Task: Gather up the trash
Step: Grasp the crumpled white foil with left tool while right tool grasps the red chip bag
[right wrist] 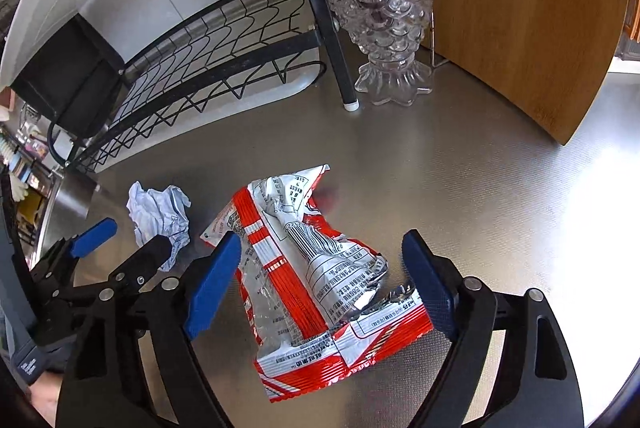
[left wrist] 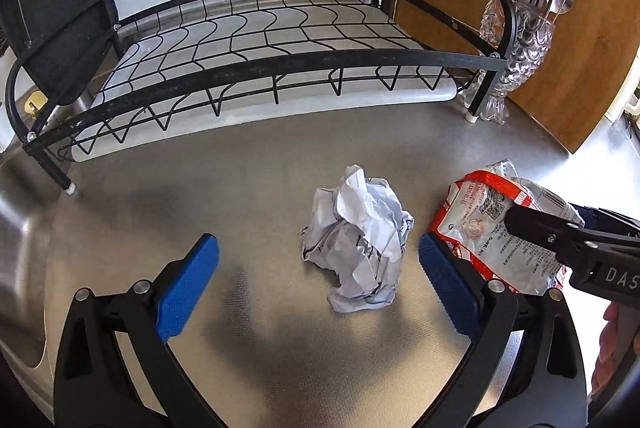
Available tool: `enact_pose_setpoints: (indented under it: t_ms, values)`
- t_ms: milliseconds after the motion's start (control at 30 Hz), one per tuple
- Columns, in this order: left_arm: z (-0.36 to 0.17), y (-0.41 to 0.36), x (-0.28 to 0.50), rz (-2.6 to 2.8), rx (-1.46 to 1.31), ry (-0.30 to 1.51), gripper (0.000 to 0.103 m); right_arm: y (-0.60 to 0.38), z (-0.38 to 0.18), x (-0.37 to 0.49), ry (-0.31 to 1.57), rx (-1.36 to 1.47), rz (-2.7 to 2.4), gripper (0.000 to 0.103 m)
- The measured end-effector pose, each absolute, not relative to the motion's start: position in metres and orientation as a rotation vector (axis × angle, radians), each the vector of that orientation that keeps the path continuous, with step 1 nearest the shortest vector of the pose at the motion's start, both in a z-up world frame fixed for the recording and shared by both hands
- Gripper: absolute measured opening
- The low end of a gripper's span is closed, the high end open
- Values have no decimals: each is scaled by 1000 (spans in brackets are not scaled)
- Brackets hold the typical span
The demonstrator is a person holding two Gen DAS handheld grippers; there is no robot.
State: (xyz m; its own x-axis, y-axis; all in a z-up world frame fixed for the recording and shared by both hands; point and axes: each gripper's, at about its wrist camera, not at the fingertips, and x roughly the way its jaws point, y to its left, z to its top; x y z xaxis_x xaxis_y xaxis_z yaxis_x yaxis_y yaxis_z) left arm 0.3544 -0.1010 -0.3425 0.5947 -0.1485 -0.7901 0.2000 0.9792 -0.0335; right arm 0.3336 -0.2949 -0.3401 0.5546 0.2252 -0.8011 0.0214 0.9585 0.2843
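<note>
A crumpled white paper (left wrist: 356, 240) is lying on the steel bench (left wrist: 248, 172), near a black rack (left wrist: 256, 56). Just right of it, a creased red and silver wrapper (right wrist: 320, 276) is lying flat. The left tool (left wrist: 318, 282) is being held tilted down, released, with the paper between its blue pads, untouched. The right tool (right wrist: 322, 282) is being held likewise, jaws apart around the wrapper, not gripping.

Two close, downward wrist views; shared counter (left wrist: 256, 164).
</note>
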Motion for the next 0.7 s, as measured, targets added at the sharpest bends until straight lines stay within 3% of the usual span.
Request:
enact_pose_setpoints:
  t_ms: [100,133,233,367,533,700]
  values:
    - [-344,-105,356,-224,71,898,85,-290,-343,335,970,260,130,62]
    - [-345,-106,357,-236,71,903,77,-289,-344,334,969,261,131,55]
    - [-349,-108,359,-267,71,925,51,-287,-346,334,962,255,131,49]
    - [-349,-107,355,-274,66,918,49,-287,-342,333,947,276,144,29]
    - [-337,-99,337,-266,84,896,49,-282,-334,327,942,262,139,18]
    - [-306,-85,309,-242,99,863,49,-276,-314,308,924,255,136,16]
